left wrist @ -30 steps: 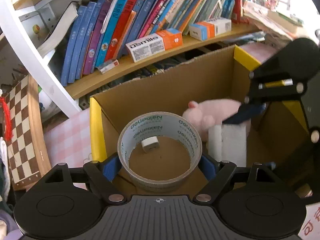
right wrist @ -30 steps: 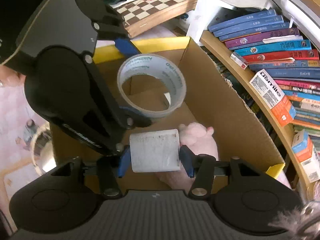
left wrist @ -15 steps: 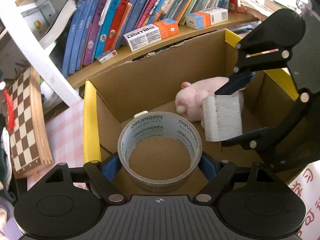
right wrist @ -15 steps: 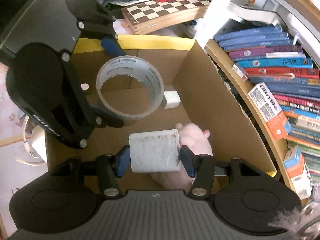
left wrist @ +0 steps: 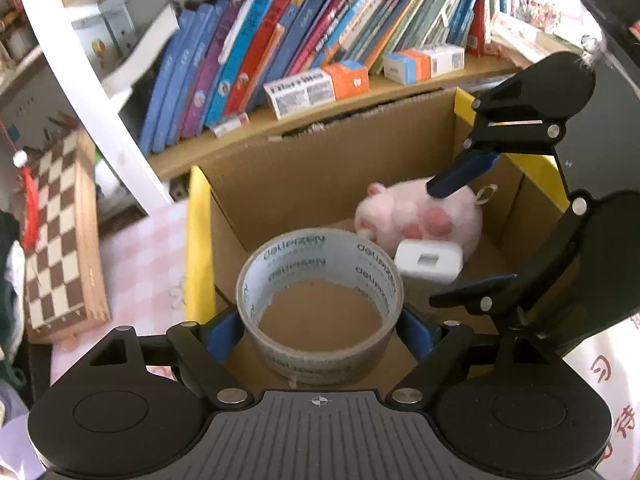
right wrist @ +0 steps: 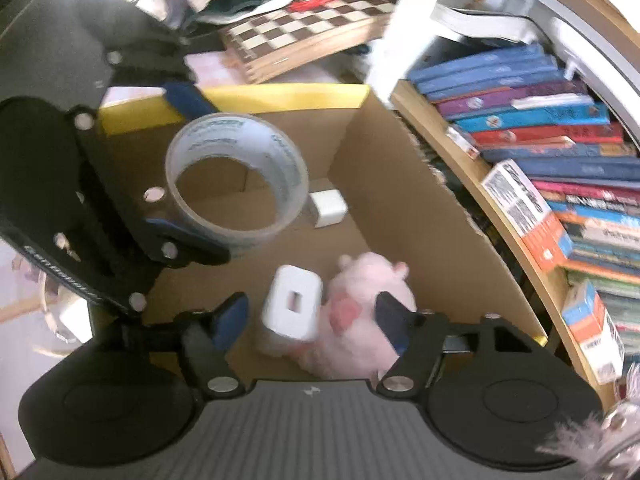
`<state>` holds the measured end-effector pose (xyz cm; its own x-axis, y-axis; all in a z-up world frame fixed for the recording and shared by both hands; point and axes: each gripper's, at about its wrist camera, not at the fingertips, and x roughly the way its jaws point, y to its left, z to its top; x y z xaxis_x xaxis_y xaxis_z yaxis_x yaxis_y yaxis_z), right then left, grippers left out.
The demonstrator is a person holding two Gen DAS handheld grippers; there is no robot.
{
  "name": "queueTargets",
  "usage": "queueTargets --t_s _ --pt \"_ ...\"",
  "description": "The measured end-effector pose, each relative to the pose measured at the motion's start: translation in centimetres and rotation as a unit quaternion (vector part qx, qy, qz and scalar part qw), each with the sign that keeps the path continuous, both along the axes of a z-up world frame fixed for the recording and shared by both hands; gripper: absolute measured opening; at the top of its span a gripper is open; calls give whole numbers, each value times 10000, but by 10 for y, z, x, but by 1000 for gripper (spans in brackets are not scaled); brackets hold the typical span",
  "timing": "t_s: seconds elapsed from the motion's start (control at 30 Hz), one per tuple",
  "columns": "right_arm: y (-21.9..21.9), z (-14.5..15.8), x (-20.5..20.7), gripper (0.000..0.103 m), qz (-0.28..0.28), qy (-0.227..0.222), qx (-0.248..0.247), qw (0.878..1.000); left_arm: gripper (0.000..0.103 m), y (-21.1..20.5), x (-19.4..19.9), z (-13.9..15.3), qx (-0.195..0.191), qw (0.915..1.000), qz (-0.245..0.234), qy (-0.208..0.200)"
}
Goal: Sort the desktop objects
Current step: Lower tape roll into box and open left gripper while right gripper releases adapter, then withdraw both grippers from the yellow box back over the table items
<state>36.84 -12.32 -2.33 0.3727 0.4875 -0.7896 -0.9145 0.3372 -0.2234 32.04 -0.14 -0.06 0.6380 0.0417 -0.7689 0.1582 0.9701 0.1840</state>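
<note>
My left gripper (left wrist: 320, 330) is shut on a roll of clear packing tape (left wrist: 320, 304) and holds it above the open cardboard box (left wrist: 320, 164). The tape also shows in the right wrist view (right wrist: 238, 180). My right gripper (right wrist: 312, 320) is open and empty over the box. A white charger block (right wrist: 294, 310) lies in the box below it, against a pink plush toy (right wrist: 360, 320). The charger (left wrist: 430, 262) and plush (left wrist: 424, 220) also show in the left wrist view. A smaller white cube (right wrist: 328, 208) sits at the box's far corner.
The box has yellow-taped rims (left wrist: 198, 240). A bookshelf with books and small cartons (left wrist: 316, 88) stands right behind it. A folded chessboard (left wrist: 56, 240) lies to the left on a pink checked cloth (left wrist: 140, 264).
My right gripper has opened and let go of the white charger block, which now lies in the box beside the plush. My left gripper still holds the tape, lifted slightly back.
</note>
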Motion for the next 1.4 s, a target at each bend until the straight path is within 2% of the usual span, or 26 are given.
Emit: queueTargets --t_s 0.3,0.57,0.73,1.07,1.4 --pt "-14 29 -13 80 -438 -45 516 9977 91 7 -22 31 -116 9977 28 -669" --pt "-26 51 -37 83 -730 -323 1051 9913 92 10 -51 52 -314 9938 118 -1057" --pt "-33 63 -55 84 -893 -322 1421 9853 94 13 -75 62 -459 9908 141 -1266" --pt "-38 72 -105 87 -1166 -426 1652 9784 96 20 -123 65 -528 9889 110 -1388" --pt "-45 63 -151 89 -1719 -392 1740 9688 96 34 -165 57 -638 9889 148 -1337"
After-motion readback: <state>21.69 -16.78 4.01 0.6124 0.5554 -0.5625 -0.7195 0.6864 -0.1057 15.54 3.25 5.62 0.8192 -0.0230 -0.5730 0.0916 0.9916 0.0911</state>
